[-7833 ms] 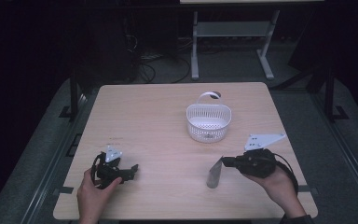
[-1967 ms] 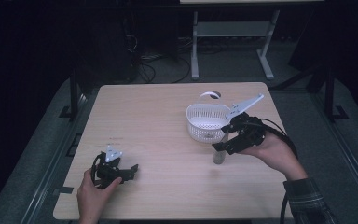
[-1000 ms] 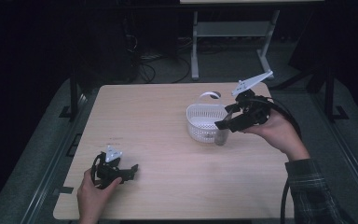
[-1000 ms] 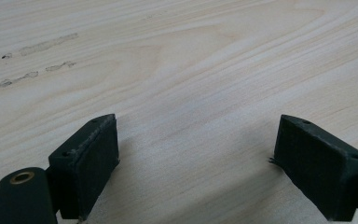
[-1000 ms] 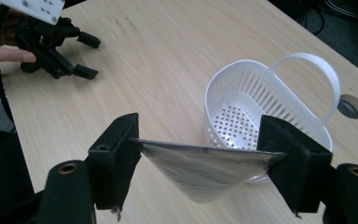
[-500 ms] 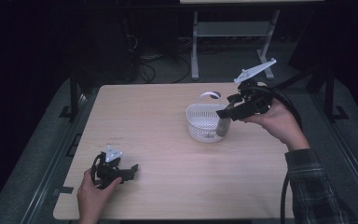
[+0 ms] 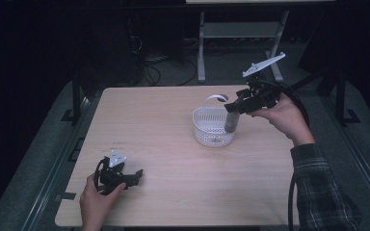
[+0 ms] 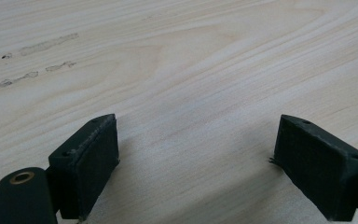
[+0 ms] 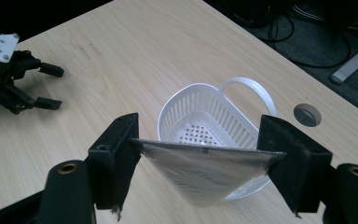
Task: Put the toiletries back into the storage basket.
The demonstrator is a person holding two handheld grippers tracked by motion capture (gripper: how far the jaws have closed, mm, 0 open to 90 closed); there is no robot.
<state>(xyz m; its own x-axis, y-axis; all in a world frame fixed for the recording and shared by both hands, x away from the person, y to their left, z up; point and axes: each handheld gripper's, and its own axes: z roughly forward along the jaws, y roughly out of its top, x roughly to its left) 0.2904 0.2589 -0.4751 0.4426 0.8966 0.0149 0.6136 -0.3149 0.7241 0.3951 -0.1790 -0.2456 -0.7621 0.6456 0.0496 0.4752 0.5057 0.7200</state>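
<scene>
The right gripper (image 7: 237, 107) pinches a silvery grey pouch (image 7: 231, 121) between its pads and holds it above the near-right rim of the white basket (image 7: 207, 132), which sits right of the table's (image 7: 173, 139) middle with bare wood on all sides. The right gripper view shows the pouch (image 9: 205, 175) spanning jaw to jaw over the basket (image 9: 200, 116), whose handle loop points toward a round hole (image 9: 307, 114) in the tabletop. The left gripper (image 7: 132, 177) rests near the front-left edge, and its own view shows its jaws spread wide over bare wood.
</scene>
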